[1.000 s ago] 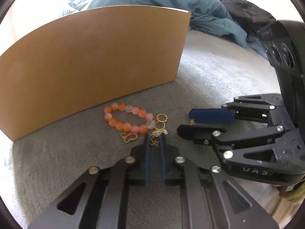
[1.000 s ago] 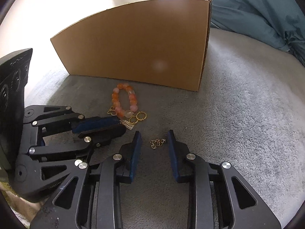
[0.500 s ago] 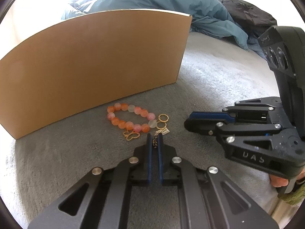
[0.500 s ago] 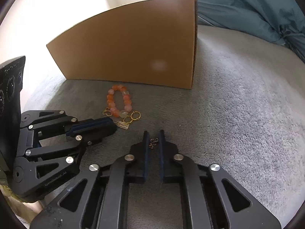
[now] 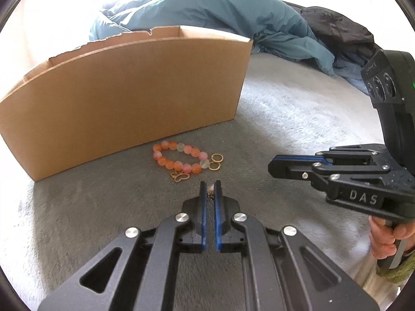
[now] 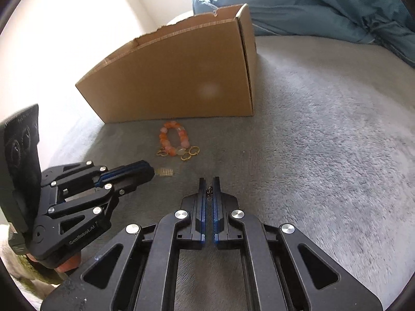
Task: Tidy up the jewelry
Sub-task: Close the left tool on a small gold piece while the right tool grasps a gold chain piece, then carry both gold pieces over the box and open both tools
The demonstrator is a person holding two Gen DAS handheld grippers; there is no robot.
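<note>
Right wrist view: right gripper [image 6: 208, 190] pinches a small chain [image 6: 209, 191]; left gripper [image 5: 210, 193] clamps an earring [image 5: 210, 190]. Lift both slowly over the box [image 6: 181, 77].

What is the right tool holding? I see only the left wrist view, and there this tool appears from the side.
Observer: In the right wrist view, the right tool is shut on a small dark chain piece.
Operator: How does my own piece look from there?
Observer: A gold comb-shaped charm sticks out of the left tool tip.
Operator: Does the box end show?
Observer: Yes, the cardboard box shows its right end wall, plain cardboard.
</note>
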